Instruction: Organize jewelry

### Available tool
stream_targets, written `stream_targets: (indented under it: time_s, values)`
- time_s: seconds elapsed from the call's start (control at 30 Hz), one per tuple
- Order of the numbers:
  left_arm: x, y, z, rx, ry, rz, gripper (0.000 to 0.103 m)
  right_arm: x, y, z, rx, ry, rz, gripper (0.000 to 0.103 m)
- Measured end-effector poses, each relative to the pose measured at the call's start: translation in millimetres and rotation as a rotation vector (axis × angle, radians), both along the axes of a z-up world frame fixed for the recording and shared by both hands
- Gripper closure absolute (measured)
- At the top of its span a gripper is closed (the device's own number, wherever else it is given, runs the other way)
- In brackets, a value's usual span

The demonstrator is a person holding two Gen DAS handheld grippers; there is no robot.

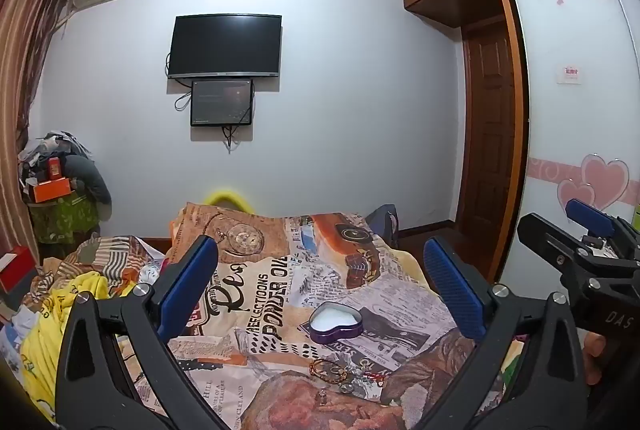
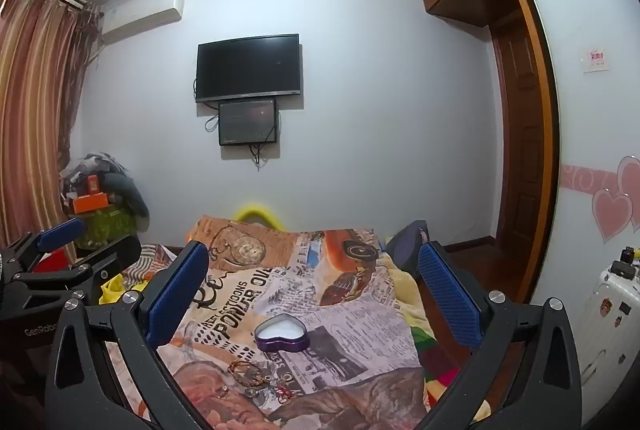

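Jewelry [image 1: 340, 374] lies in a small loose heap on the printed blanket [image 1: 280, 270] covering the bed, just nearer to me than a purple heart-shaped tin [image 1: 335, 322]. The heap spreads sideways across the bed: a brownish beaded bracelet [image 2: 245, 372] at its left end, then small rings and a bit of red cord toward the right. The pieces are too small to sort out further. The tin stands open with a white lining, its lobes turned toward the far wall and its point toward the heap; it sits close to the jewelry but apart from it.

Both pairs of tongs hang above the bed with nothing between them. The left tongs [image 1: 320, 278] are spread wide, blue ribbed pads facing each other across the tin and heap below. The right tongs [image 2: 312, 282] are spread just as wide and touch nothing. Each shows at the edge of the other's view, side by side, the right ones at [image 1: 576, 230].

Writing on the blanket reads "POWDER" in bold black, with "HILL" and "CLELAND" in smaller type lower left. The right tool's body reads "DAS"; the left one's body shows "GenRobo", cut off by the tongs in front.

On the far wall hangs a dark television [image 1: 226, 46] above a smaller screen [image 1: 222, 103].
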State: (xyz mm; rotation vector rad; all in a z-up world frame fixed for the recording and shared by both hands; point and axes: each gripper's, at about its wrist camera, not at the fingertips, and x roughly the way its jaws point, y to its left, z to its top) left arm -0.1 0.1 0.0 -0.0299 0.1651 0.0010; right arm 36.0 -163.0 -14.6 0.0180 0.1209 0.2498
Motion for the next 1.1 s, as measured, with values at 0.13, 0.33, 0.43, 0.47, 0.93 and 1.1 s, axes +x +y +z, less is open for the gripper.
stream_targets:
  time_s: [0.13,0.33,0.43,0.47,0.93,1.1]
  values:
    - [0,1,0,-0.005,-0.002,0.019,0.0,0,0,0,0.0,0.0,0.003,0.0]
    - [2,-2,-8,-0.015,0.003,0.022,0.0,-1,-3,-1,0.005,0.001,0.006,0.0]
    - [7,3,-12,-0.017,0.014,0.008,0.0,-1,-2,-3,-0.002,0.006,0.005,0.0]
    - [7,3,-13,-0.016,0.015,0.007,0.0,0,-3,-4,-0.002,0.006,0.006,0.0]
    - [7,2,-9,-0.012,0.021,0.003,0.0,-1,1,-1,-0.006,0.011,0.002,0.0]
    - [9,2,-12,-0.017,0.023,0.005,0.0,-1,1,-2,-0.005,0.013,0.003,0.0]
